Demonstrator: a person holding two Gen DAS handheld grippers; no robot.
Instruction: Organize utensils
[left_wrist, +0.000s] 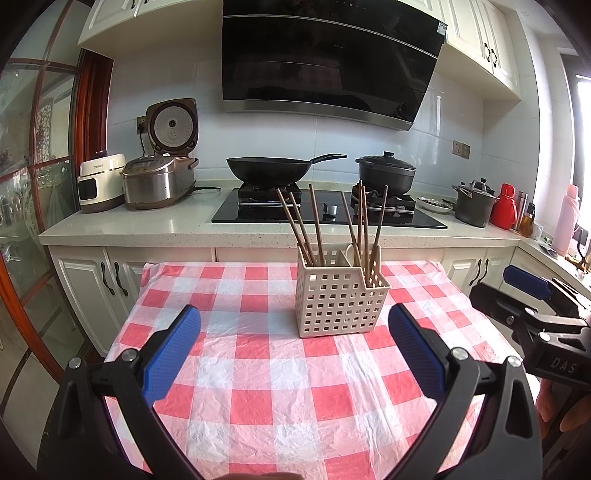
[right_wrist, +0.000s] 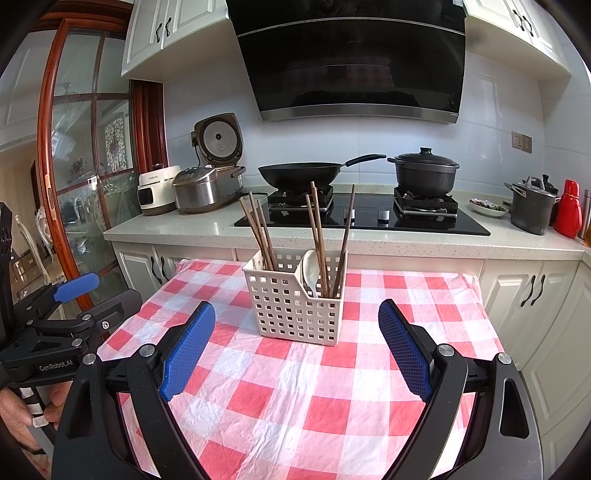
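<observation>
A white perforated utensil holder (left_wrist: 338, 301) (right_wrist: 295, 302) with two compartments stands on the red-and-white checked tablecloth (left_wrist: 277, 387) (right_wrist: 314, 398). Several wooden chopsticks (left_wrist: 314, 225) (right_wrist: 317, 229) stand in both compartments, and a white spoon (right_wrist: 311, 271) sits in the right one. My left gripper (left_wrist: 295, 350) is open and empty, short of the holder. My right gripper (right_wrist: 297, 347) is open and empty, also short of it. Each gripper shows at the edge of the other's view, the right one (left_wrist: 528, 291) and the left one (right_wrist: 74, 291).
Behind the table runs a counter (left_wrist: 147, 225) with white cabinets. On it are a gas hob with a black wok (left_wrist: 273, 170) and a black pot (left_wrist: 386, 171), rice cookers (left_wrist: 159, 181), a grey pot (left_wrist: 472, 203) and a red flask (left_wrist: 504, 206). A glass door (left_wrist: 33, 184) is left.
</observation>
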